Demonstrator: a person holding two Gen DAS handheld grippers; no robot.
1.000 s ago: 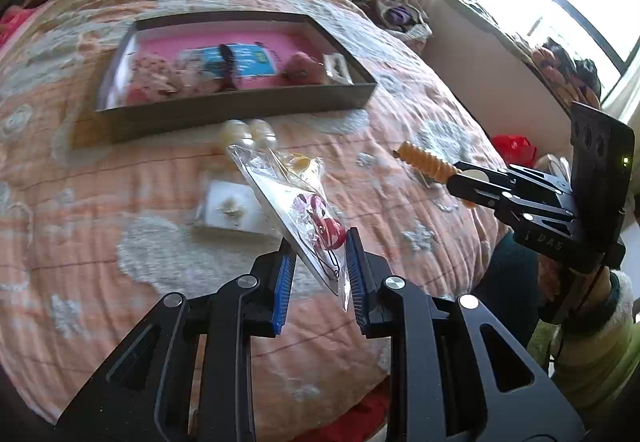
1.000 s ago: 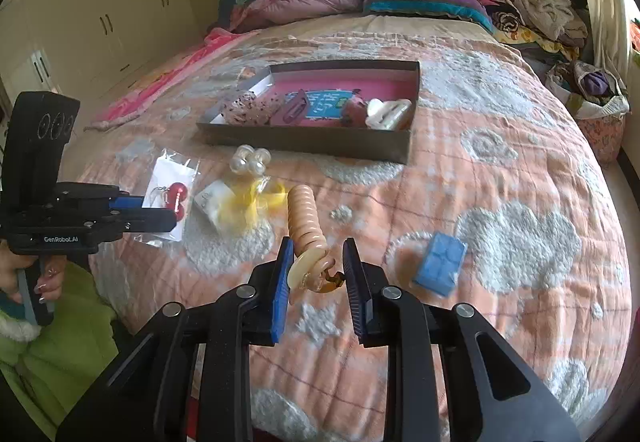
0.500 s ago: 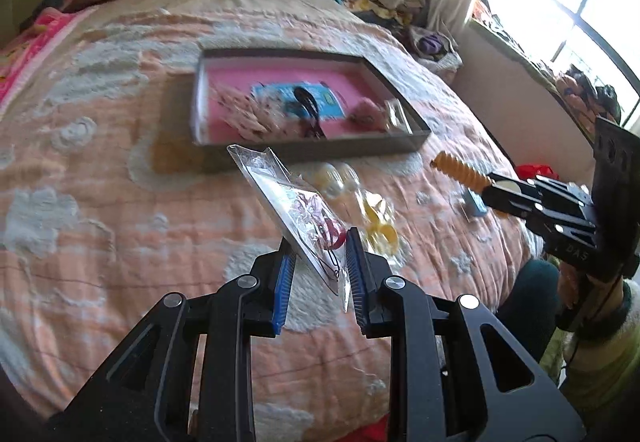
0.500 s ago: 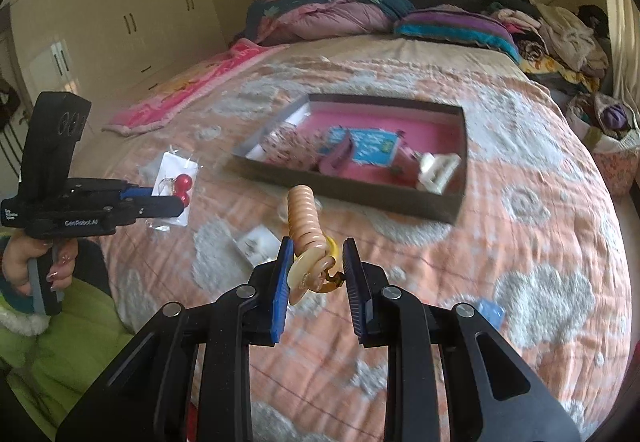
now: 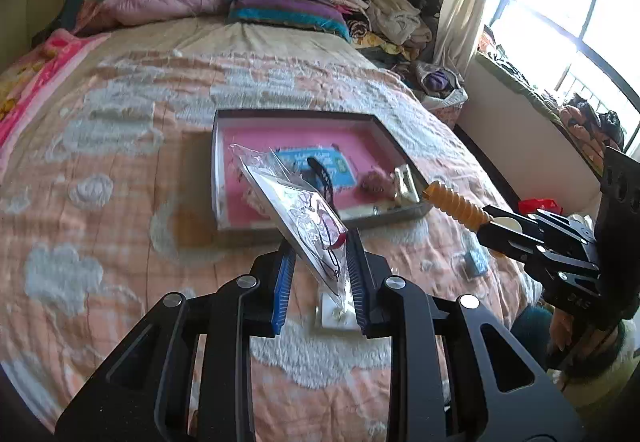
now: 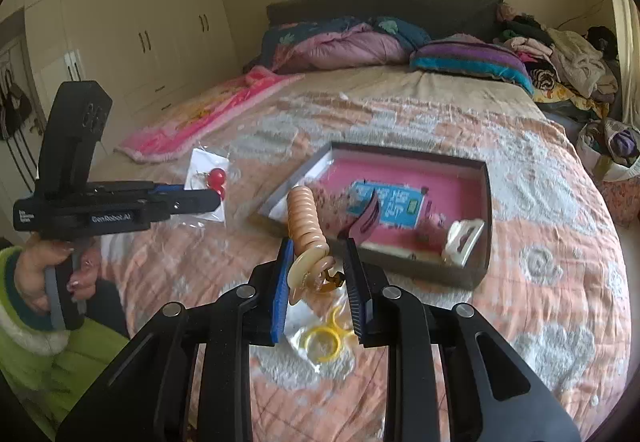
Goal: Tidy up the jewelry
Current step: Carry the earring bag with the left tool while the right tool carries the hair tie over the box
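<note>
A: Two grippers, each holding something. From the left wrist, the left gripper [image 5: 320, 274] is clamped on a clear packet [image 5: 296, 210] with red earrings, raised over the bedspread [image 5: 100, 178]. Beyond it lies the pink-lined box [image 5: 296, 114]; the right gripper [image 5: 486, 228] pokes in from the right.

B: And from the right wrist?

A: The right gripper [image 6: 318, 268] is closed on a beige spiral hair clip [image 6: 305, 220], held up in front of the box [image 6: 486, 210]. A yellow ring [image 6: 322, 342] lies on the bedspread [image 6: 520, 302] below. The left gripper [image 6: 208, 198] shows at left, gripping its packet [image 6: 208, 170].

A home bedroom: bed [image 6: 400, 130], pillows [image 6: 468, 60], wardrobe [image 6: 132, 22]
</note>
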